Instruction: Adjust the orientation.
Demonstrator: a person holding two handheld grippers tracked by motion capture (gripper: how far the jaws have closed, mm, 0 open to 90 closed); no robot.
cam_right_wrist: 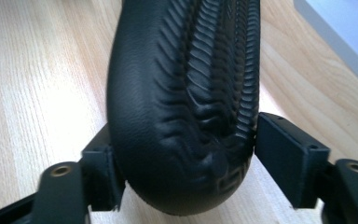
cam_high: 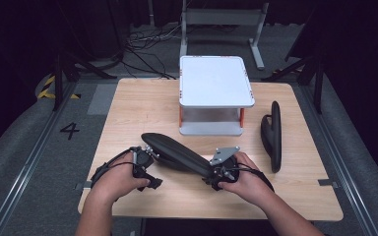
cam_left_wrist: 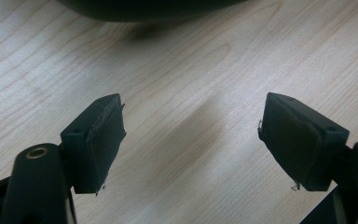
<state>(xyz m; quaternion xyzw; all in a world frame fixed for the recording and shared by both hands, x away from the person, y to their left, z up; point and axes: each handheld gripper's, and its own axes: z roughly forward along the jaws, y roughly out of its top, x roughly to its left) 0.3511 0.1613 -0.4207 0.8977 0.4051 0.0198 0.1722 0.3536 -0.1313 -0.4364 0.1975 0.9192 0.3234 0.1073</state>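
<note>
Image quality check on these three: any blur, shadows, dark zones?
High view: table evenly lit, surroundings nearly black, picture slightly soft. Left gripper view: pads fairly sharp, a soft shadow on the wood between them, the dark object at the top edge out of focus. Right gripper view: the black shoe's tread ridges sharp near the middle, the near end and wood grain blurred, no strong glare.

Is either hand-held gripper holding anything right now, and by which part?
The right hand-held gripper clamps one end of the black shoe across its width. The left hand-held gripper is open and holds nothing.
</note>
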